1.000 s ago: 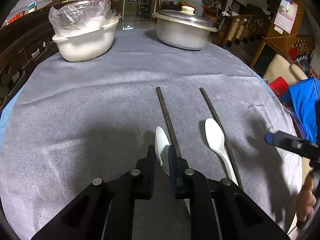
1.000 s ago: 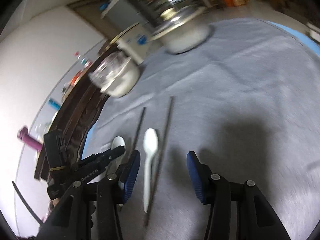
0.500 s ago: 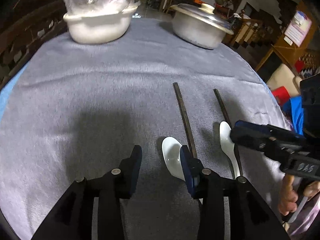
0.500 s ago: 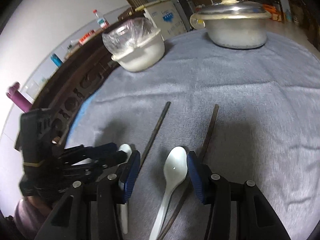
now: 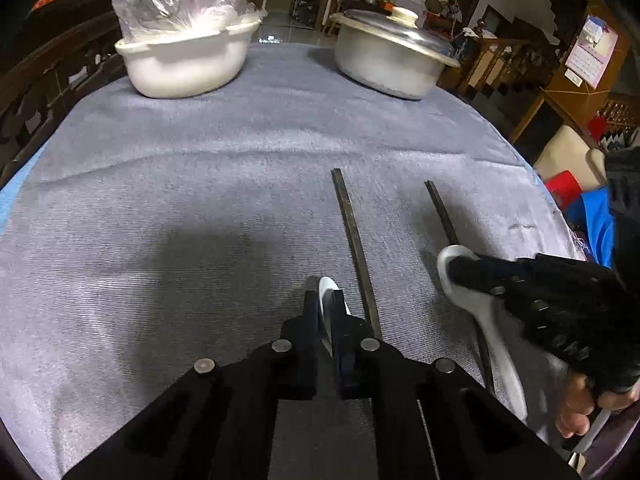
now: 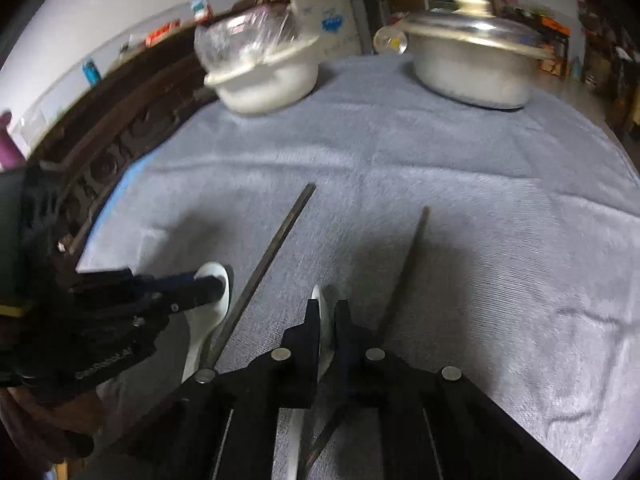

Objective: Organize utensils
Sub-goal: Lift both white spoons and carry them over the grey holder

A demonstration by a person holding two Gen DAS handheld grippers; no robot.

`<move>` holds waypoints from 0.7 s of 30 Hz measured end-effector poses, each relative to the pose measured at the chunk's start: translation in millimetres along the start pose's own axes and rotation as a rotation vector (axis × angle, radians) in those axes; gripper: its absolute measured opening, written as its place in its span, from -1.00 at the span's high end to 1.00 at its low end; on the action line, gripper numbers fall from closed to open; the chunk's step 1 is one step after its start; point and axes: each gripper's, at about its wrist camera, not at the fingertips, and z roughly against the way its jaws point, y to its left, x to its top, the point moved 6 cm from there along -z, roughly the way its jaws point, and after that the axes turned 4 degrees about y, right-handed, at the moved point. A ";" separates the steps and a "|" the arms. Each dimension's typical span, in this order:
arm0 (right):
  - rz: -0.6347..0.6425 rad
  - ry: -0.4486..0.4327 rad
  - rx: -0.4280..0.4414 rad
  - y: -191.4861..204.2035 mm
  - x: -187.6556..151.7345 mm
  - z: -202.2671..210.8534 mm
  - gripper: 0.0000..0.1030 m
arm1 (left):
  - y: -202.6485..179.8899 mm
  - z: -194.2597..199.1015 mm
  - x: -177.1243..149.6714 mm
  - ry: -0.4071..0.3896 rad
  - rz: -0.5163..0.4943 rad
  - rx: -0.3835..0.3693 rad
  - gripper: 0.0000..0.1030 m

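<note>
Two white spoons and two dark chopsticks lie side by side on the grey cloth (image 5: pixel 200 200). My left gripper (image 5: pixel 325 304) has its jaws closing tight on the bowl of the left spoon (image 5: pixel 327 285), which stands on edge between the pads. The left chopstick (image 5: pixel 356 248) lies just right of it. My right gripper (image 6: pixel 327 312) is closing on the right spoon (image 6: pixel 316 294) the same way, beside the right chopstick (image 6: pixel 408 260). Each view shows the other gripper: the right gripper (image 5: pixel 460 270) on its spoon (image 5: pixel 500 344), the left gripper (image 6: pixel 208 288) on its spoon (image 6: pixel 218 276).
At the far side of the table stand a white bowl (image 5: pixel 188 60) holding a clear plastic bag and a lidded metal pot (image 5: pixel 392 60). Dark carved wooden furniture (image 6: pixel 120 140) runs along the left edge. A hand (image 5: pixel 576 412) grips the right tool.
Half a second ago both grippers stood open over the spoons; both have since shut on them. The right gripper swung in from the right and rolled level.
</note>
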 end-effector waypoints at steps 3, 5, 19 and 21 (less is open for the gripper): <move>-0.056 -0.056 0.037 -10.8 -2.7 21.9 0.85 | 3.9 9.1 1.3 -0.018 0.018 -0.002 0.91; -0.091 -0.079 0.044 -18.4 -6.4 34.3 0.85 | 8.0 19.0 1.6 -0.035 0.024 0.003 0.91; -0.311 -0.250 0.031 -59.5 -67.3 124.0 0.85 | 43.7 98.1 -27.3 -0.174 0.161 0.055 0.91; -0.336 -0.275 0.026 -62.7 -77.3 135.5 0.85 | 50.6 110.8 -38.2 -0.188 0.195 0.062 0.91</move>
